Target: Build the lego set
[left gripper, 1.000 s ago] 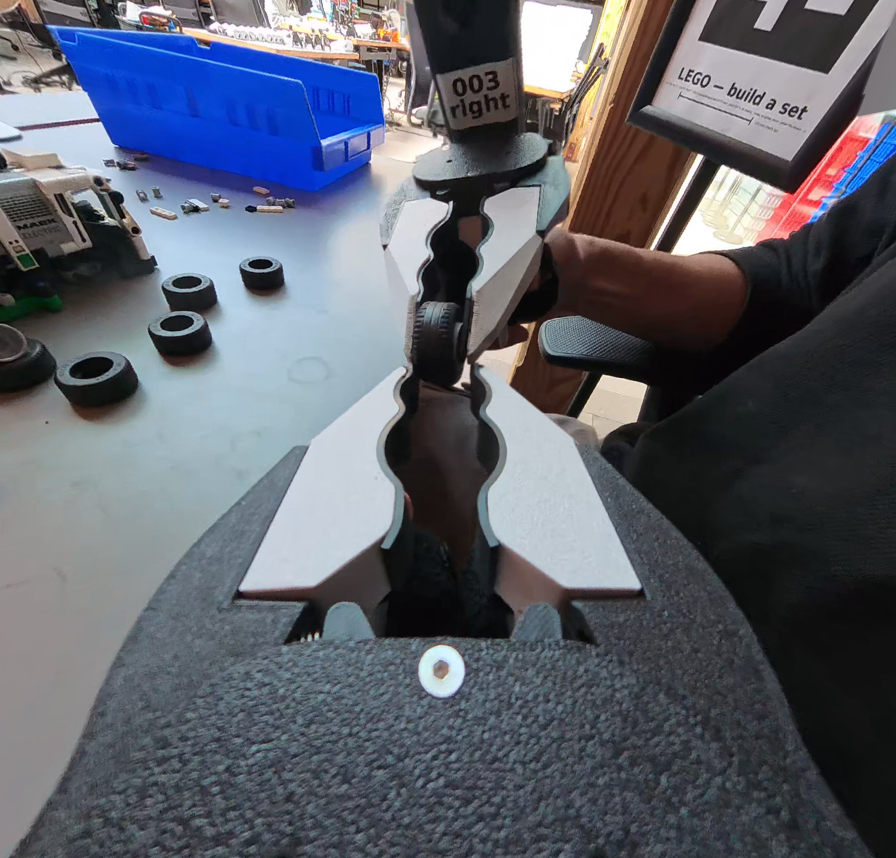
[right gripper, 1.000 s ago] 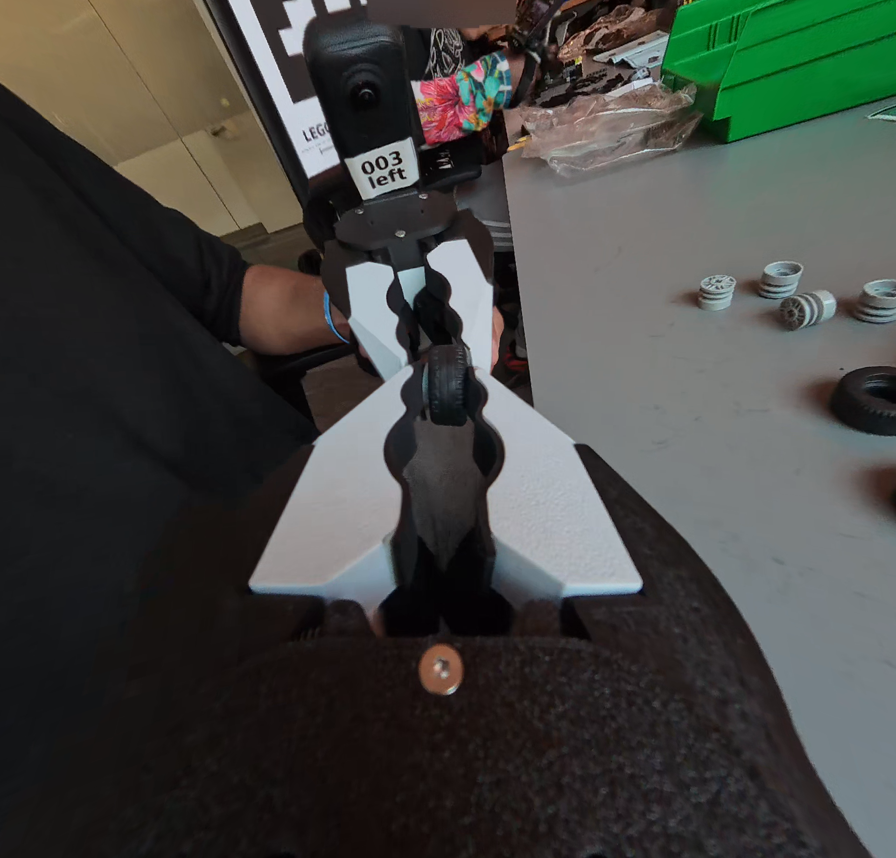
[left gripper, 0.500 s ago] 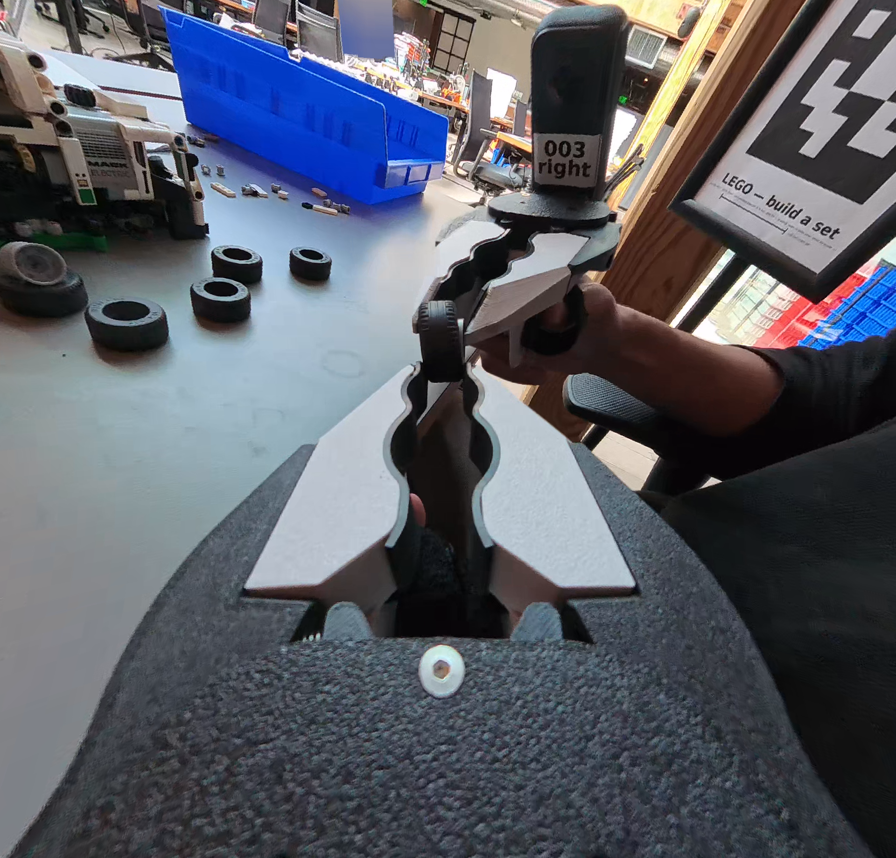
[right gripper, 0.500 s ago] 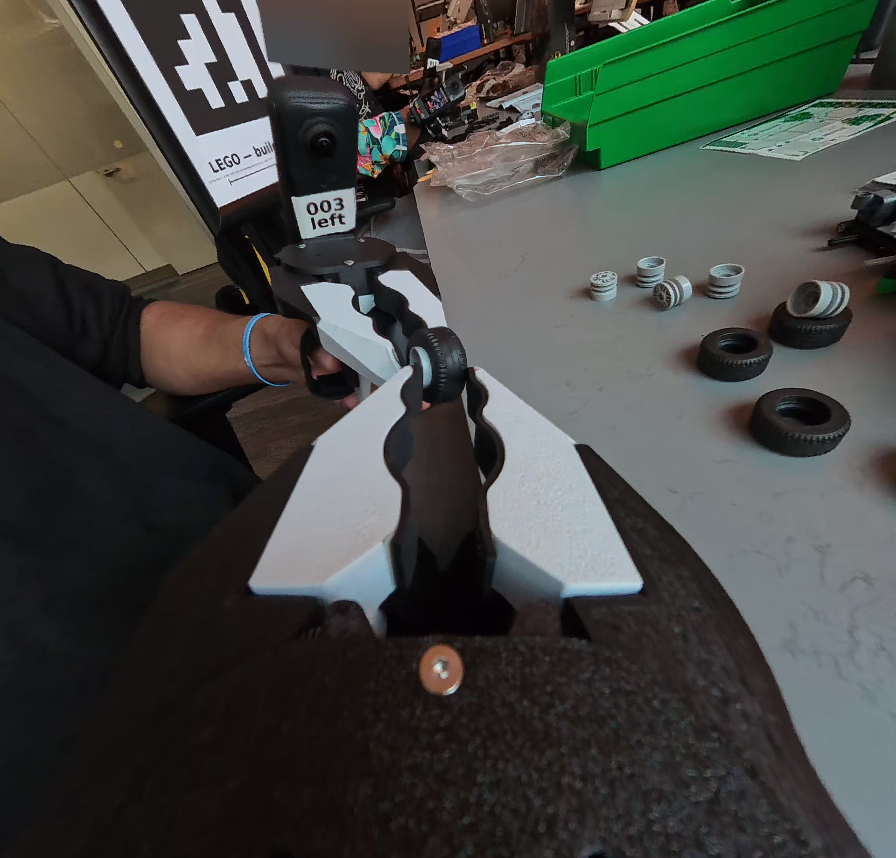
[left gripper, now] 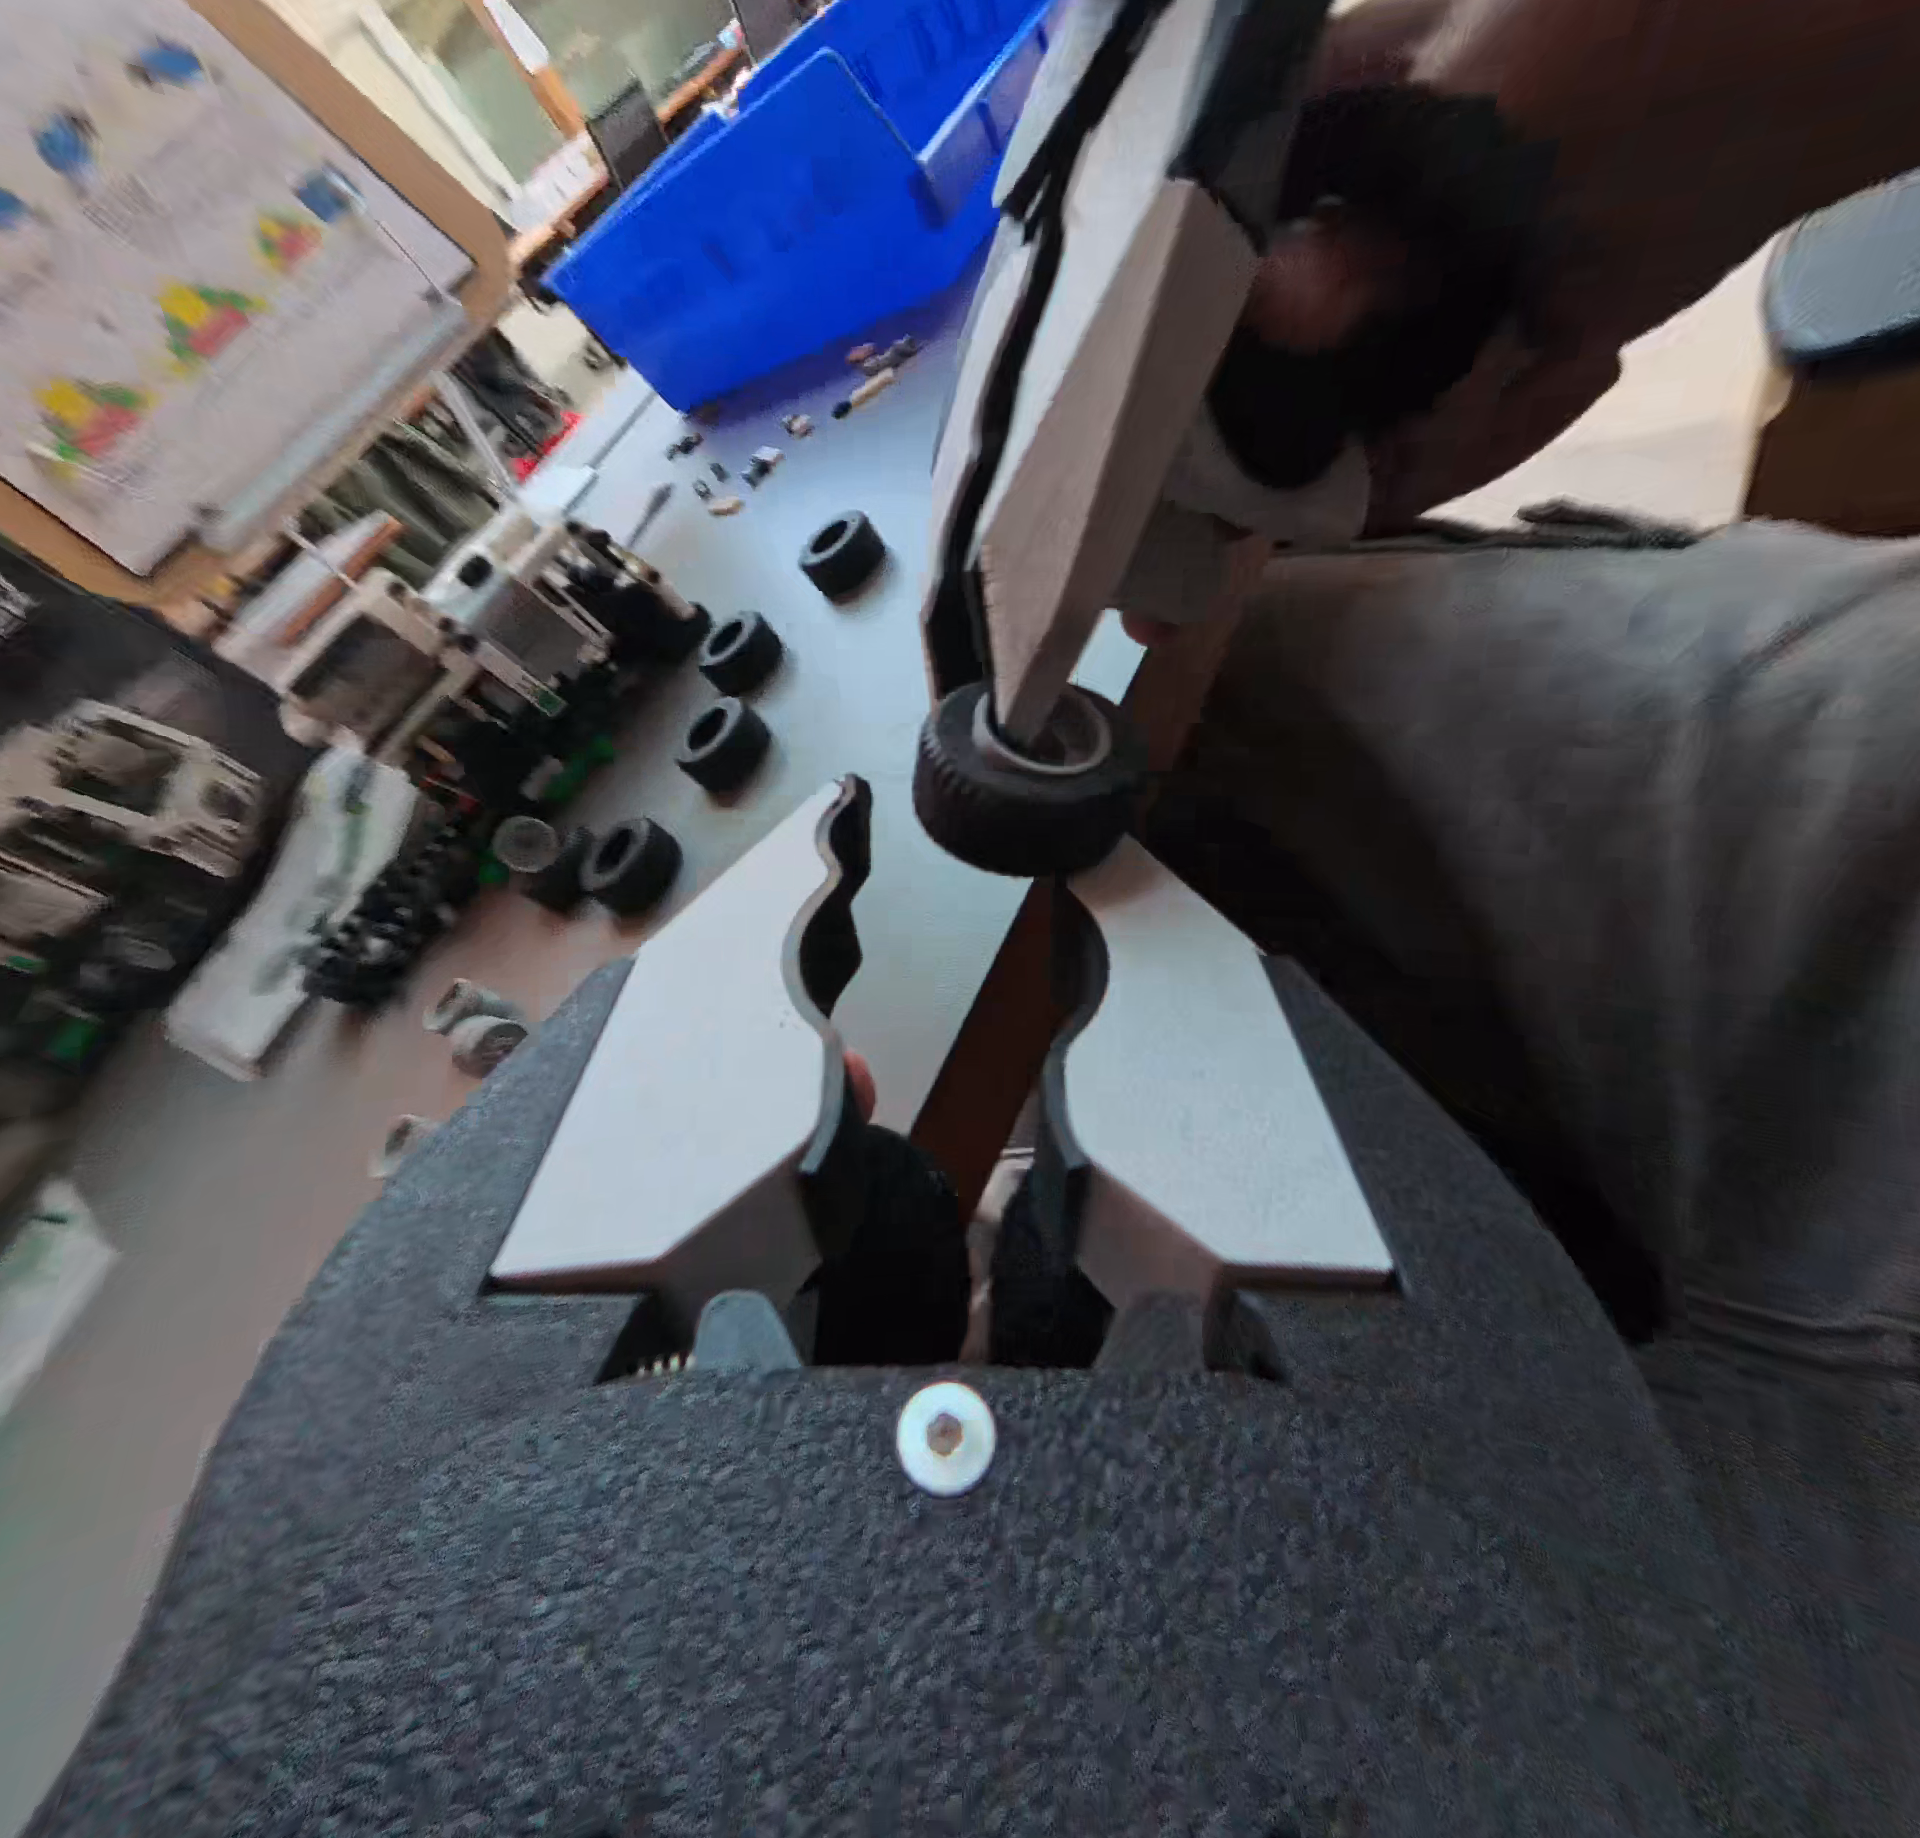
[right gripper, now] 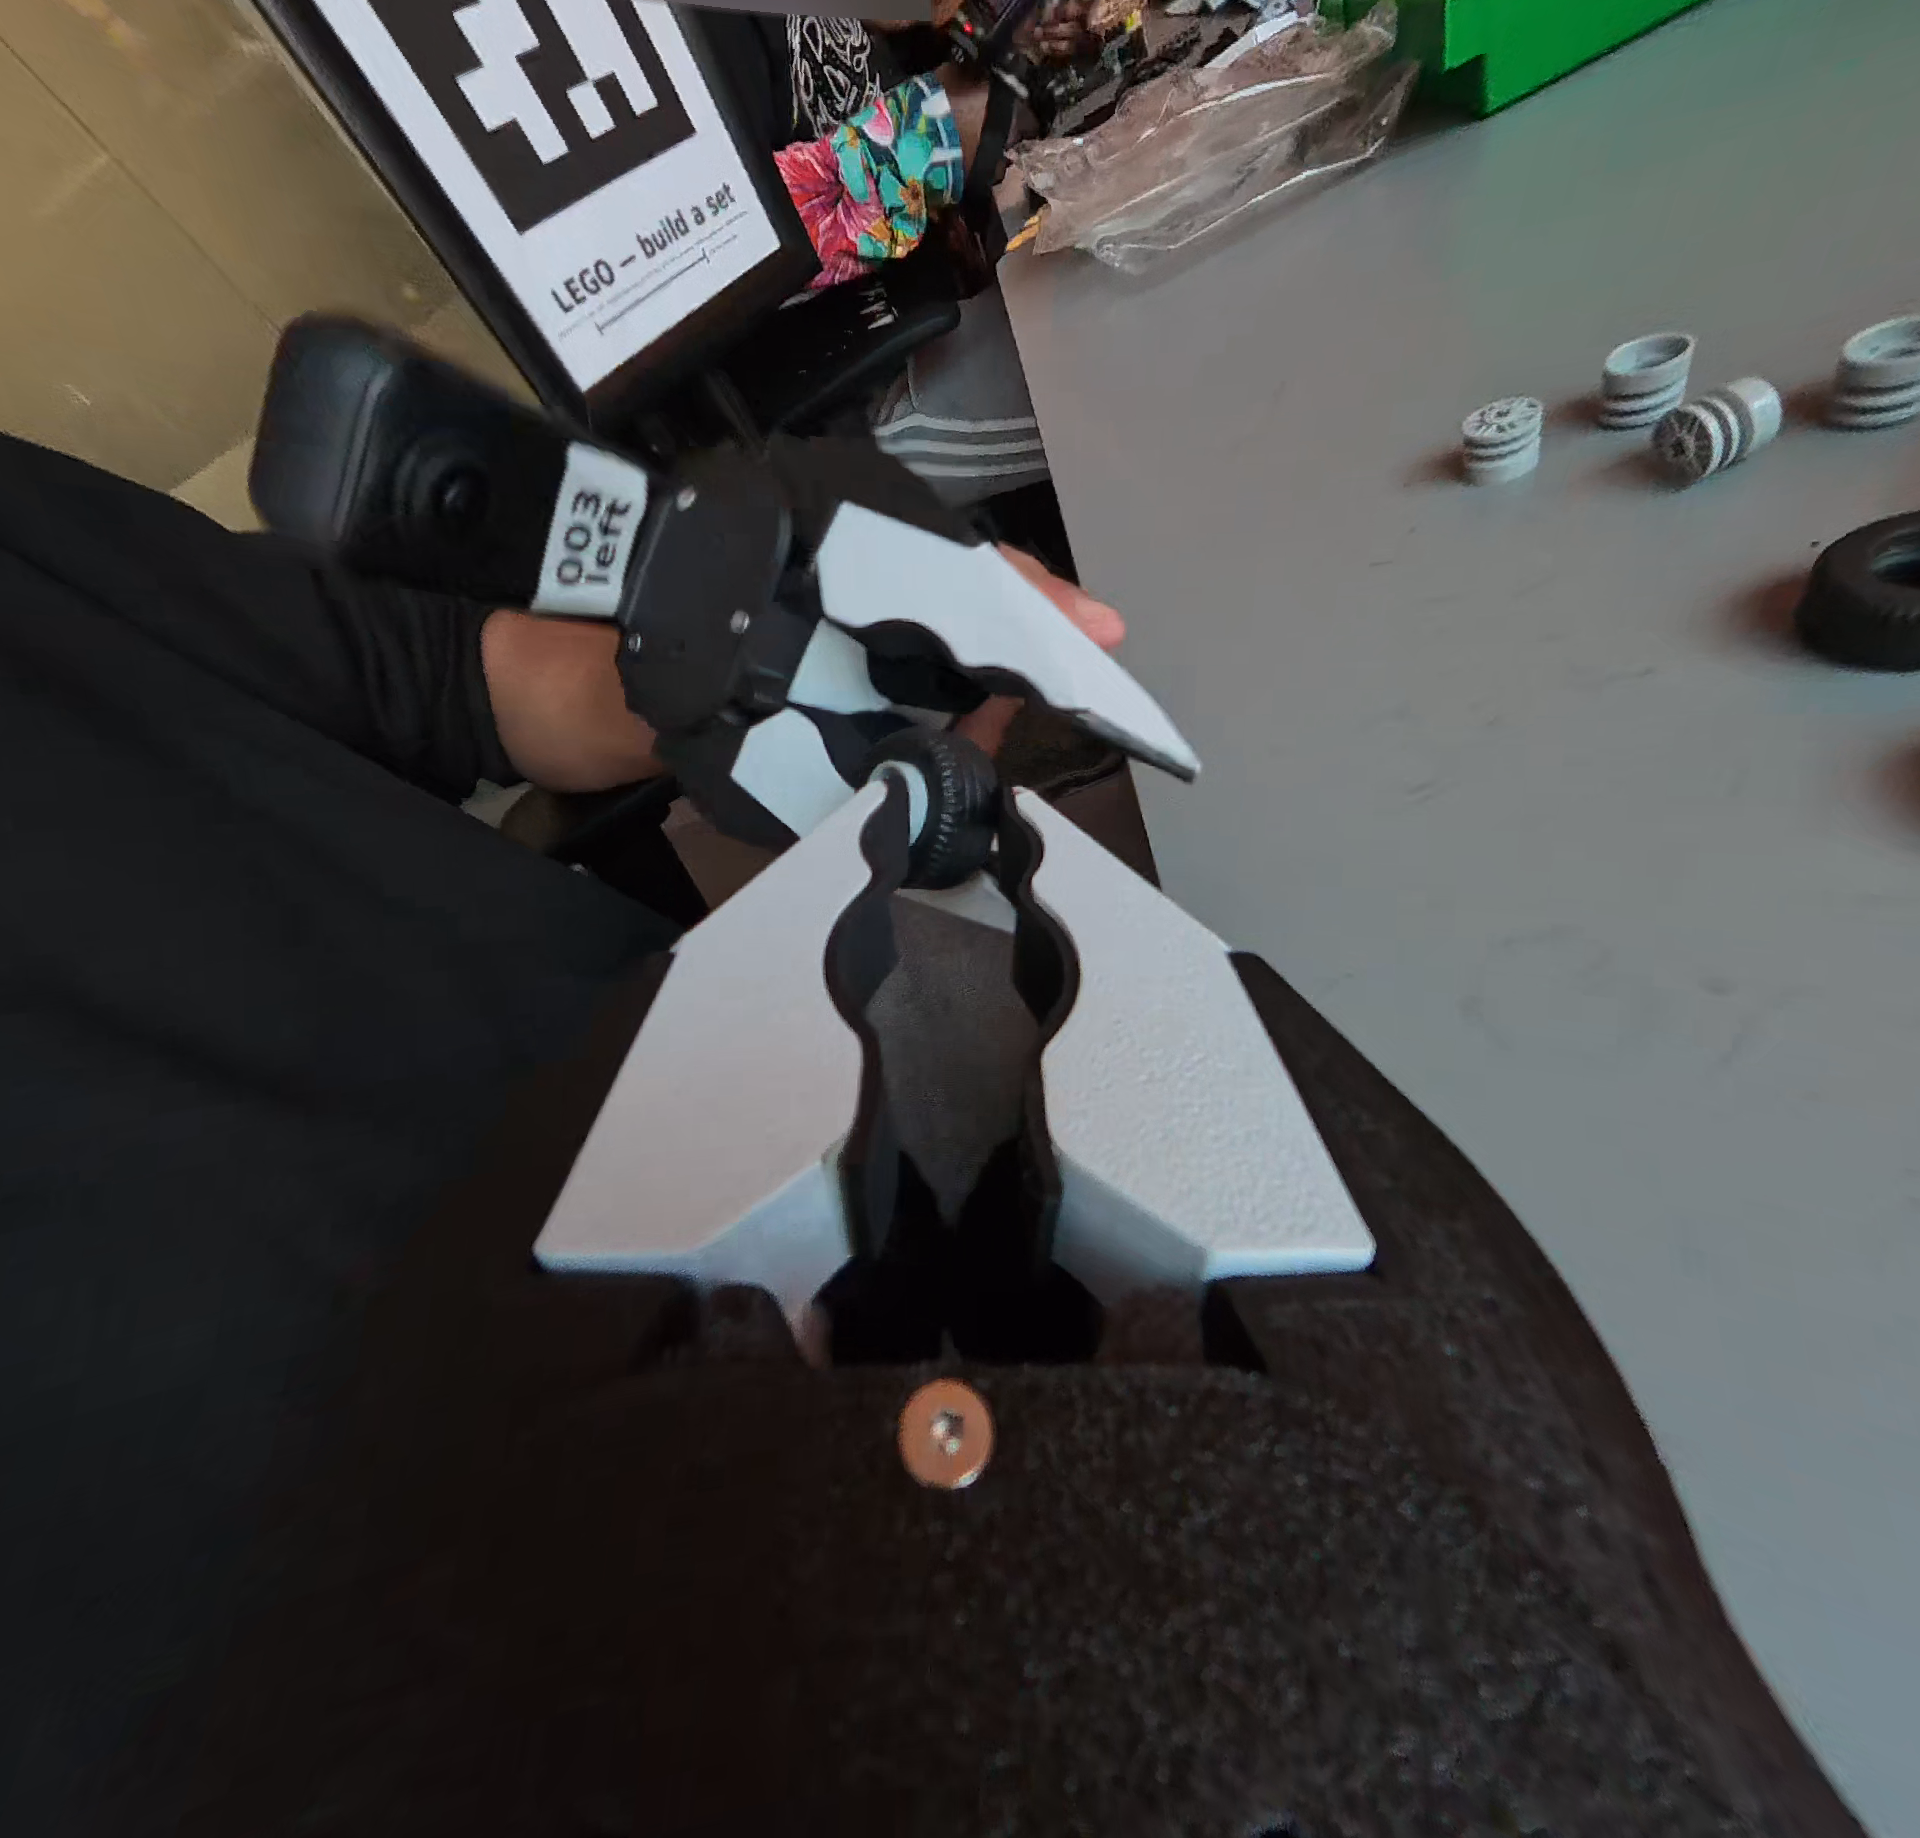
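Note:
A small wheel (right gripper: 948,820), a black tyre on a grey rim, is clamped between the fingertips of my right gripper (right gripper: 951,817) off the table's near edge. In the left wrist view the wheel (left gripper: 1023,801) hangs at the right gripper's tip (left gripper: 1013,723), which comes down from the top. My left gripper (left gripper: 971,832) is open. Its right fingertip (left gripper: 1101,879) is just under the wheel and its left fingertip (left gripper: 847,801) stands apart from it. In the right wrist view the left gripper (right gripper: 1029,760) lies tilted, with its jaws spread around the wheel.
Several loose black tyres (left gripper: 724,744) lie on the grey table (right gripper: 1455,853) beside a partly built truck model (left gripper: 520,635). A blue bin (left gripper: 790,219) stands behind. Grey rims (right gripper: 1501,432), another tyre (right gripper: 1870,593), a plastic bag (right gripper: 1216,157) and a green bin (right gripper: 1558,1) are to the right. The grippers are tip to tip, or close to it.
My left gripper has opened and rolled onto its side. The right gripper keeps its hold on the wheel. Both views have swung and are blurred.

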`<action>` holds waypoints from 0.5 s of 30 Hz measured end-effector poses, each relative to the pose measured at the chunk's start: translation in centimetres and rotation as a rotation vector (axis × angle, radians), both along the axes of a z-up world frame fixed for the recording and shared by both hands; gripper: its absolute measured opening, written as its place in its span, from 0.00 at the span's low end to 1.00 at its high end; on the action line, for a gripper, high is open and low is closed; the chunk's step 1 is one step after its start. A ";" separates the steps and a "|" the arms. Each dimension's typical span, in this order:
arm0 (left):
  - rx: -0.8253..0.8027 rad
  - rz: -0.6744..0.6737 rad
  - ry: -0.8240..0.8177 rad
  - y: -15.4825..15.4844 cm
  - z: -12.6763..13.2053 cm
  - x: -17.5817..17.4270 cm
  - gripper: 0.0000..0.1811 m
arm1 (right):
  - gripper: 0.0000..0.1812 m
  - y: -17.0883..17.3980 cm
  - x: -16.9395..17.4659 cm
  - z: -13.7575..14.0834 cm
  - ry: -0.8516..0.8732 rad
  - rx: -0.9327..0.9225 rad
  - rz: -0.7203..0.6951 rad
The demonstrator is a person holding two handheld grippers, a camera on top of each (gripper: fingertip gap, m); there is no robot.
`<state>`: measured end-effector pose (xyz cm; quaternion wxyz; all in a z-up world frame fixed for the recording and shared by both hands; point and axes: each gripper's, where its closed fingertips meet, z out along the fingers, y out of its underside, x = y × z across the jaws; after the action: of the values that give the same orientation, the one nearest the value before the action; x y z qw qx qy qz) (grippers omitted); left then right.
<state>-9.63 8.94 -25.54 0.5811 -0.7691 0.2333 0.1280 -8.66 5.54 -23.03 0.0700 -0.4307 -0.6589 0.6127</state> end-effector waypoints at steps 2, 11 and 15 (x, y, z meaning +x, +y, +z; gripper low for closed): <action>0.054 0.016 0.165 0.1 0.0 0.0 0.09 | 0.09 0.0 -0.3 -0.2 -0.032 -0.067 -0.011; 0.043 0.078 0.109 1.7 -0.3 -1.5 0.14 | 0.08 2.2 -2.5 -0.6 0.002 -0.139 -0.231; -0.009 0.094 -0.051 2.6 -0.4 -1.7 0.14 | 0.07 3.4 -3.1 -0.3 0.039 -0.170 -0.324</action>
<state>-11.36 11.58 -25.94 0.5768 -0.7848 0.1824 0.1345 -11.72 8.95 -23.32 0.1438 -0.5237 -0.5253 0.6551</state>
